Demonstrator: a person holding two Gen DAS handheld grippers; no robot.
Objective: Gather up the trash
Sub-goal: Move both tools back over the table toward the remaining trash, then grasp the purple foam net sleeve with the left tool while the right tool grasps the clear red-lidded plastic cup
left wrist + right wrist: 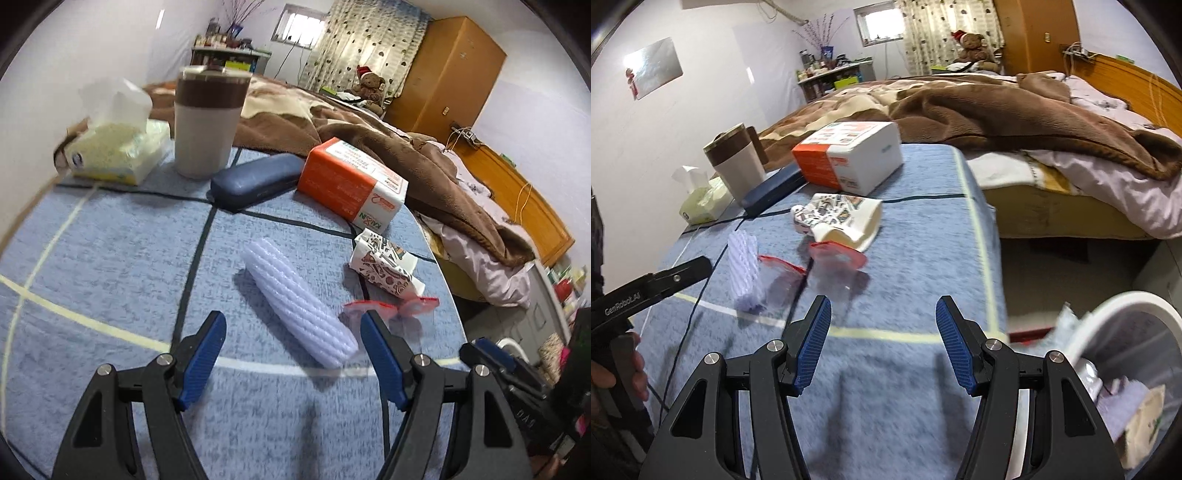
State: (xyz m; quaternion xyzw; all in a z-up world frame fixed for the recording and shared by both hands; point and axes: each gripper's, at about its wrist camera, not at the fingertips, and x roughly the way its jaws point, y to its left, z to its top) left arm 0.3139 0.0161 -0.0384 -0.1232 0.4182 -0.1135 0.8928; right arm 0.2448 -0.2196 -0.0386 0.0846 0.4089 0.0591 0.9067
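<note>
A white foam net sleeve point(299, 302) lies on the blue tablecloth point(110, 266), just ahead of my left gripper point(293, 332), which is open and empty. To its right lie a printed paper wrapper point(384, 266) and a clear bag with a red edge point(384, 308). In the right wrist view my right gripper point(882, 325) is open and empty above the cloth. The clear red-edged bag point(834, 258), the printed wrapper point(842, 218) and the foam sleeve point(744, 266) lie beyond it. A white bin point(1126, 325) with trash inside stands at the lower right.
At the back of the table stand a lidded cup point(207, 122), a tissue pack point(118, 147), a dark blue case point(255, 181) and an orange-white box point(351, 184). A bed with a brown blanket point(1015, 110) lies beyond the table. The table's right edge point(993, 258) drops to the floor.
</note>
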